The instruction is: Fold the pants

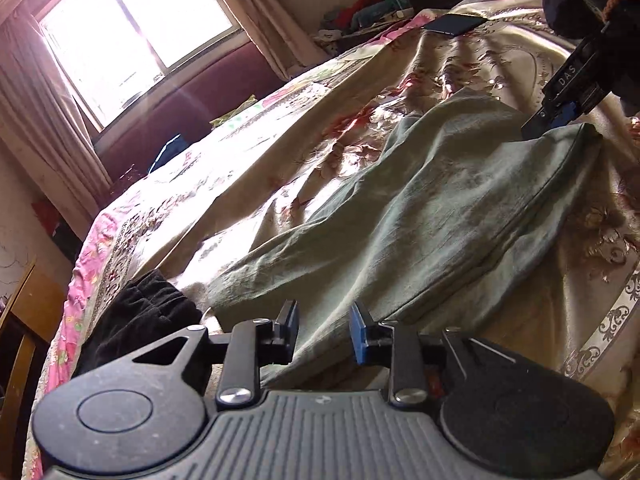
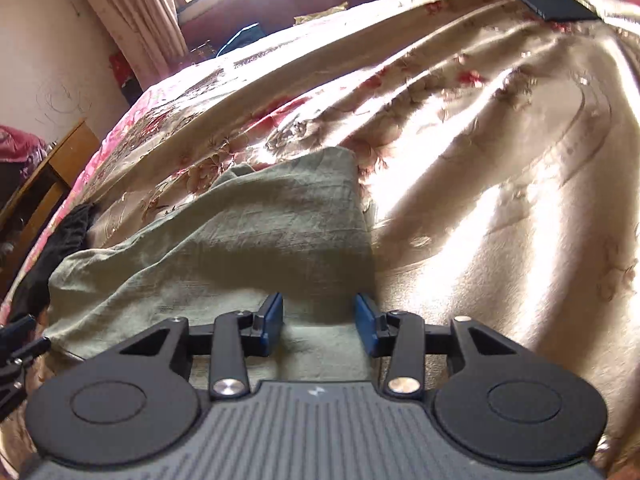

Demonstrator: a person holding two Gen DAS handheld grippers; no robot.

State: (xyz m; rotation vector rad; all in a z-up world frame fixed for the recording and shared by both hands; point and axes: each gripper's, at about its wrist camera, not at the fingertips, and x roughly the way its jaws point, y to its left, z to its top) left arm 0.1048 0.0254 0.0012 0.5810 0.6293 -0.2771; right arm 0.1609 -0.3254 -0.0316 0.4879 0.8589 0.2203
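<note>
Grey-green pants [image 1: 440, 208] lie spread on a floral bedspread [image 1: 320, 128]. My left gripper [image 1: 325, 330] is open, its blue-padded fingers low over the near edge of the pants, nothing held. My right gripper [image 2: 319, 322] is open too, its fingers straddling the near end of the pants [image 2: 240, 240]. In the left wrist view the right gripper [image 1: 550, 122] shows at the far corner of the pants, touching the fabric's edge. Part of the left gripper [image 2: 16, 344] shows at the left edge of the right wrist view.
A black garment [image 1: 136, 320] lies at the bed's left edge. A dark flat phone-like object [image 1: 454, 24] rests far back on the bed. A window with curtains [image 1: 132, 32] is behind, a wooden chair [image 1: 20, 340] on the left.
</note>
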